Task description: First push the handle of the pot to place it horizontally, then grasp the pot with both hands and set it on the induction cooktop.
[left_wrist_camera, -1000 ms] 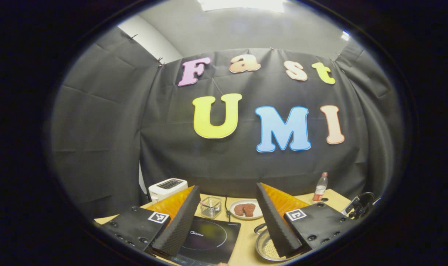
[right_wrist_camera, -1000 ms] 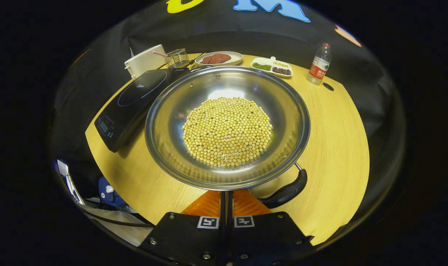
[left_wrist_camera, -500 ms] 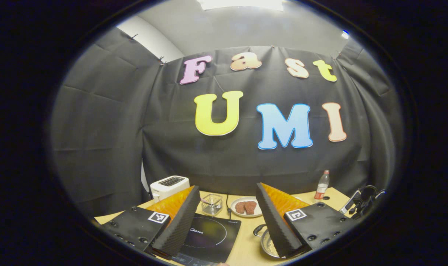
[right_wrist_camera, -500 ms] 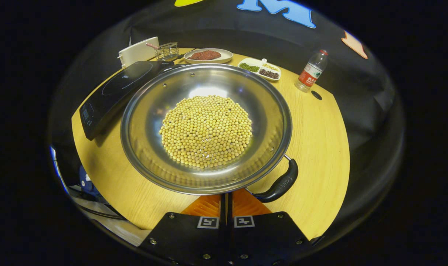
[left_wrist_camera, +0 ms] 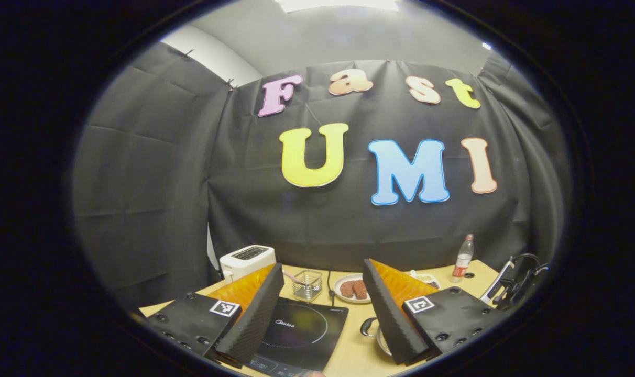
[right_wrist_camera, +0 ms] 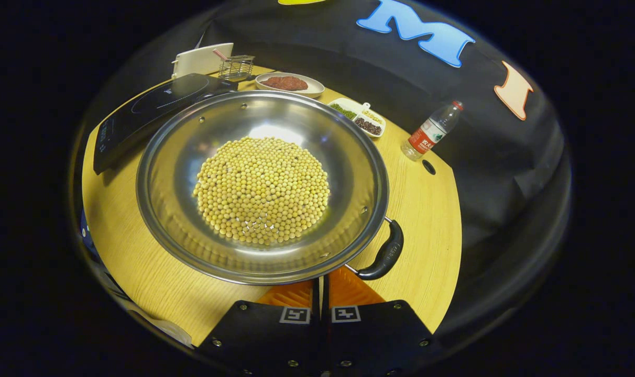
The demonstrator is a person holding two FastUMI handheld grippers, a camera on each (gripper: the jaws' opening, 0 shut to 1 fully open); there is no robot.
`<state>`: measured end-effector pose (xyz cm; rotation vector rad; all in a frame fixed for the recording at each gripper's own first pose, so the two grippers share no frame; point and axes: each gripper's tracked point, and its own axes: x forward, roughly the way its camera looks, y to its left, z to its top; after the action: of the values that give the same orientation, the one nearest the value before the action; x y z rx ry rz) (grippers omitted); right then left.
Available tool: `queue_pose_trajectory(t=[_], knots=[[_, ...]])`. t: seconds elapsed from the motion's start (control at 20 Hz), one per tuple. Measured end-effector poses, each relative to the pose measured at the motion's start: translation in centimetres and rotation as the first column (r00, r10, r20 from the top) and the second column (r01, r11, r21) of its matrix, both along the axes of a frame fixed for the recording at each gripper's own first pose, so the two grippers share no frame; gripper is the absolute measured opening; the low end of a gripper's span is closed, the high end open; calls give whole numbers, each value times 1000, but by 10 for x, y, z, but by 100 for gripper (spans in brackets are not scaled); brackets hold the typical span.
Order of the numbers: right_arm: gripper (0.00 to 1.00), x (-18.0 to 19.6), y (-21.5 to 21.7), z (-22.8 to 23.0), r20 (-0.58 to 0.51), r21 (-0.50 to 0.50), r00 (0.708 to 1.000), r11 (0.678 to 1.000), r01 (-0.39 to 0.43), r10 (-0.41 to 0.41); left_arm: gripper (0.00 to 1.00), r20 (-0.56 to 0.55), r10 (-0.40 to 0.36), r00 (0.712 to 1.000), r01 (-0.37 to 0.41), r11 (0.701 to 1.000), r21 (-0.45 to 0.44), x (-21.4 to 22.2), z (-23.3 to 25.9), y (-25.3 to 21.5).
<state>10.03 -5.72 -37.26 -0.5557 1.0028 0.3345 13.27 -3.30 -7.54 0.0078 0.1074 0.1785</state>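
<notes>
- Pot [right_wrist_camera: 262, 183] with yellow beans [right_wrist_camera: 261, 189] sits on the wooden table [right_wrist_camera: 427, 230], right in front of my right gripper [right_wrist_camera: 321, 285]. The pot is at 12 o'clock from that gripper, and its near rim is just above the fingertips.
- My right gripper's fingers are pressed together with only a thin slit between them. They hold nothing.
- The black handle [right_wrist_camera: 383, 256] sticks out from the pot's rim at about 4 o'clock on the pot. From my right gripper it lies at about 1 o'clock, just beside the tips. Its long side runs up and down in this view, a bit tilted. I think this is the part I must push so it ends up lying sideways.
- My right gripper is the nearer one for that push.
- The induction cooktop [right_wrist_camera: 155, 107] lies at 10 o'clock from the pot, very near its far left rim.
- In the left gripper view, my left gripper [left_wrist_camera: 323, 314] is held wide apart and holds nothing. It points mostly at the wall, up above the table.
- There the cooktop [left_wrist_camera: 296, 335] is between its fingers, and a bit of the pot [left_wrist_camera: 378, 337] peeks out at 5 o'clock, by the right finger.
</notes>
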Motion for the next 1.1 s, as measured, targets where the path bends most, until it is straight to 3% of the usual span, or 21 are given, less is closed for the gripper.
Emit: queue_pose_trajectory(t=[0.2, 0.45, 0.5, 0.55, 0.8, 0.95, 1.0, 1.1], knots=[[1, 14, -6, 3, 51, 1, 998, 999, 43, -43, 99, -15, 6, 1000, -6, 1000, 16, 0, -4, 1], [1, 26, -17, 17, 115, 71, 980, 985, 155, -162, 98, -37, -10, 999, 11, 1000, 28, 7, -15, -8], [1, 27, -20, 22, 133, 79, 975, 983, 168, -178, 92, -40, -17, 999, 18, 999, 31, 10, -17, -11], [1, 29, -22, 28, 148, 94, 970, 979, 181, -194, 92, -44, -26, 999, 28, 999, 32, 12, -19, -14], [4, 37, -16, 59, 160, 296, 932, 916, 270, -326, 92, -84, -89, 992, 90, 996, 8, 30, -44, -32], [72, 44, -19, 75, 175, 374, 904, 876, 306, -390, 92, -115, -134, 984, 134, 991, -13, 40, -63, -42], [95, 46, -23, 78, 183, 384, 894, 867, 318, -409, 99, -127, -148, 981, 147, 989, -24, 44, -69, -46], [98, 45, -23, 81, 180, 407, 885, 851, 331, -430, 99, -157, -181, 971, 175, 983, -52, 52, -84, -53]])
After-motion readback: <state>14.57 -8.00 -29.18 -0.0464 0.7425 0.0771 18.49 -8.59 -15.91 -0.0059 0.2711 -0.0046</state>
